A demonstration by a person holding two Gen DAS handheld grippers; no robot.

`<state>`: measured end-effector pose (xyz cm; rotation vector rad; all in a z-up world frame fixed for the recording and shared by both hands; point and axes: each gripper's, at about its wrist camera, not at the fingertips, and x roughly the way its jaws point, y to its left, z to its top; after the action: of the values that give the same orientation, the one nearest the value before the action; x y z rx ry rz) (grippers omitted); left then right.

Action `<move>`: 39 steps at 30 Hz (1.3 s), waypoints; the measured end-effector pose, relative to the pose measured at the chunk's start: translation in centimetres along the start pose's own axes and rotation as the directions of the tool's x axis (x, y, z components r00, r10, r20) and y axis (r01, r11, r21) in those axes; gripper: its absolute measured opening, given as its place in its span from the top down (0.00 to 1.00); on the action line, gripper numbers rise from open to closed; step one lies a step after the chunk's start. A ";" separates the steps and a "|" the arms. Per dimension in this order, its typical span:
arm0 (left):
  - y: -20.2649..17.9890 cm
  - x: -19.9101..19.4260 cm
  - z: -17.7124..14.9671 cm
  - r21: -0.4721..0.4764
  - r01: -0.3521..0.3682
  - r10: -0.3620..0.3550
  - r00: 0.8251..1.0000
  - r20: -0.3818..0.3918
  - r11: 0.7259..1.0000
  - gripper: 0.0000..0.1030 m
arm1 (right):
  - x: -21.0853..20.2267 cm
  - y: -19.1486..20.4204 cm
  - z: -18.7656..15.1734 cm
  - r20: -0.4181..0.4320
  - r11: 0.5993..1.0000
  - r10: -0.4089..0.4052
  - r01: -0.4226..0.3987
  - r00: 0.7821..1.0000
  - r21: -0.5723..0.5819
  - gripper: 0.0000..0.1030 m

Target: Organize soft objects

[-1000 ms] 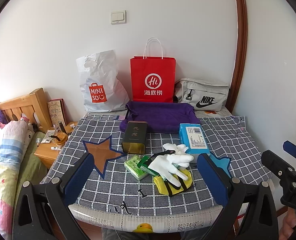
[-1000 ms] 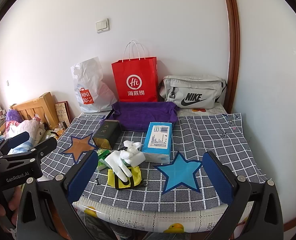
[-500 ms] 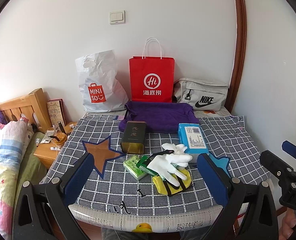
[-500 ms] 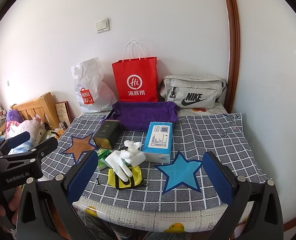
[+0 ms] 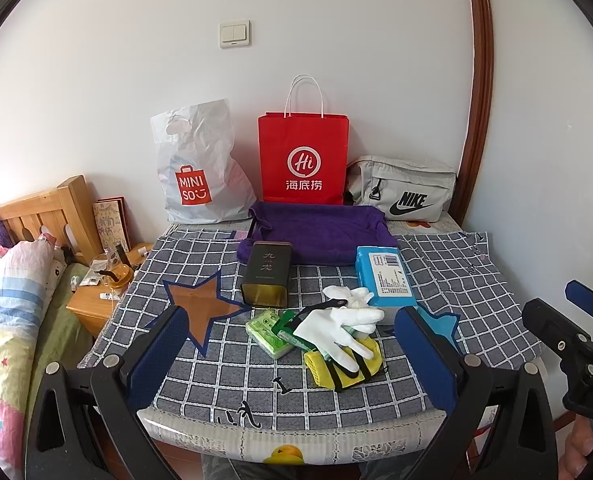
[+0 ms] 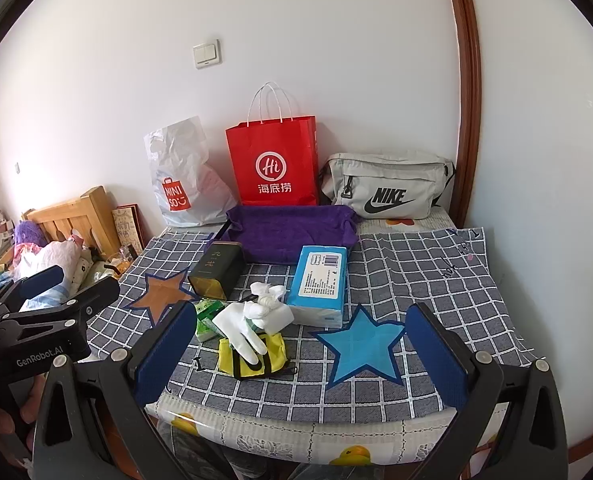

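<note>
Between the wide-spread fingers of the left gripper (image 5: 292,360) lies a small heap on the checked cloth (image 5: 476,280): a white glove (image 5: 336,330) draped over a yellow pouch (image 5: 328,370), with green packets (image 5: 266,334) just beside it toward the left finger. Beyond the fingertips a dark tin (image 5: 266,274) lies on its side, and a blue tissue pack (image 5: 384,278) sits nearer the right finger. Farther off, a purple towel (image 5: 320,230) rests before a red paper bag (image 5: 302,158), a white plastic bag (image 5: 200,168) and a grey waist bag (image 5: 404,188).

The right gripper (image 6: 300,356) also stands wide apart, holding nothing. The same glove (image 6: 238,332) and pouch (image 6: 252,354) lie close to its left finger, a blue star (image 6: 362,346) on the cloth sits between the fingers, and the tissue pack (image 6: 320,284) lies just ahead.
</note>
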<state>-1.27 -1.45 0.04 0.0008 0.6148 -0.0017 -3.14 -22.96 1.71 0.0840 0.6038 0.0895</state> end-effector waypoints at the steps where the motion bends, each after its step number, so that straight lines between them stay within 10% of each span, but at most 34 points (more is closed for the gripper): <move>1: -0.1 0.0 0.0 0.000 0.000 0.000 1.000 -0.001 1.000 0.00 | 0.0 0.0 0.0 0.000 1.000 0.000 0.000 1.000 0.000 0.00; 21: 1.0 0.8 0.2 -0.006 -0.007 0.007 1.000 -0.011 1.000 0.00 | 0.5 0.4 -0.4 0.001 0.999 -0.005 0.005 1.000 -0.033 0.00; 39: 6.5 15.3 -5.8 -0.030 -0.117 0.103 0.951 -0.290 0.993 0.00 | 12.5 -0.3 -4.2 -0.195 0.997 0.075 -0.079 0.978 -0.014 0.00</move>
<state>7.86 5.02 -13.51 -0.0103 0.9067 0.1228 4.74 -21.71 -8.79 0.0779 0.7947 0.1808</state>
